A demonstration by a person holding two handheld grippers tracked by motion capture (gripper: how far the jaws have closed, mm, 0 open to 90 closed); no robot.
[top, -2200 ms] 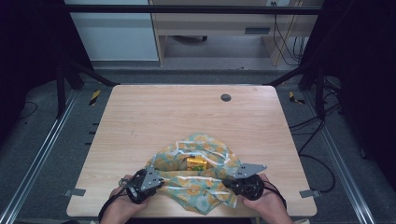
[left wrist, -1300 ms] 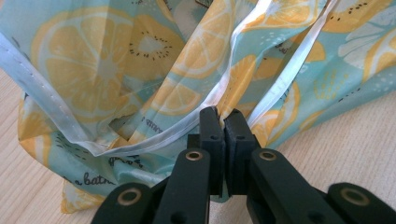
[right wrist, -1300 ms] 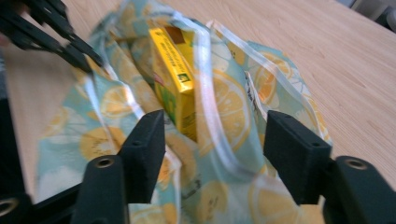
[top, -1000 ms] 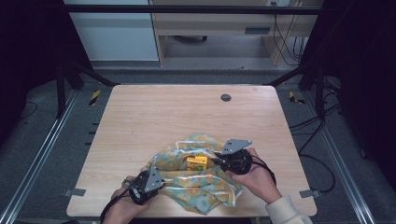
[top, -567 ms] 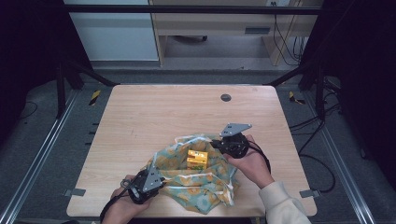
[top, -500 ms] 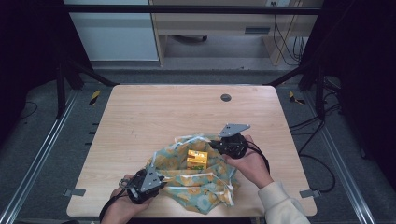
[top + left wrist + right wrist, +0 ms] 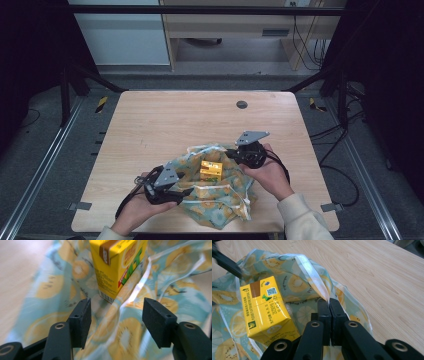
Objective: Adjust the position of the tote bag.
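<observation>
Bag (image 7: 215,192) on wood table (image 7: 165,125); R gripper (image 7: 329,305) pinches its rim, L gripper (image 7: 115,315) just opened.

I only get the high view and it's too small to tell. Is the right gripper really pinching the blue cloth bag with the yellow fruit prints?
Observer: Yes. In the right gripper view, the right gripper is shut on the pale hem of the blue cloth bag with yellow fruit prints.
Operator: And the left one?
Observer: The left gripper has just been opening. Its pads stand apart, and the cloth shows through the gap, not pinched.
Operator: What's on top of the yellow box?
Observer: The yellow cardboard drink carton has a brown patch and a small square code on top.
</observation>
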